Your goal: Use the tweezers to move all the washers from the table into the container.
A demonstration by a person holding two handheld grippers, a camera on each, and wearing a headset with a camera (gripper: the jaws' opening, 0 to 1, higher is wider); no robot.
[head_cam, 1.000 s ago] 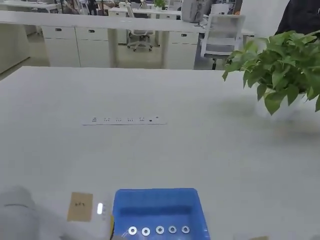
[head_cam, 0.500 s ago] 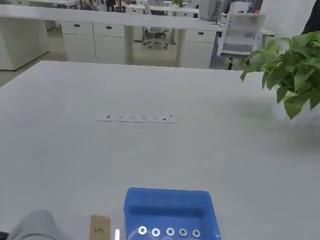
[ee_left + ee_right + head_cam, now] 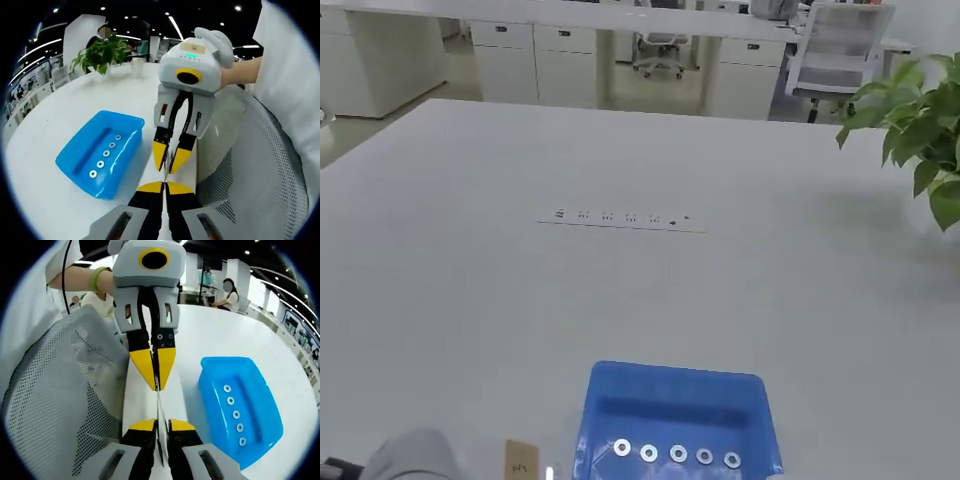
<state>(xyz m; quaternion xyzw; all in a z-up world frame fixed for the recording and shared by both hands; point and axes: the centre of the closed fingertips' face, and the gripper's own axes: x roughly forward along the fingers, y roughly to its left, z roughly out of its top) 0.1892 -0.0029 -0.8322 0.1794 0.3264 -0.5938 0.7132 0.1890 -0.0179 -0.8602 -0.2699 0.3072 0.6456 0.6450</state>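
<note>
A blue container sits near the table's front edge, with several washers in a row on its floor. It also lies left of the jaws in the left gripper view and right of them in the right gripper view. The two grippers face each other tip to tip over the table edge beside it. My right gripper is shut on thin silver tweezers, whose far end reaches the tips of my left gripper. My left gripper is shut; whether it pinches the tweezers I cannot tell.
A mesh chair back stands close beside the grippers, off the table edge. A potted plant is at the table's far right, and a recessed socket strip runs mid-table. The grey housing of a gripper pokes in bottom left.
The head camera has tilted and swung, so the whole picture has shifted. The container and its washers lie as before.
</note>
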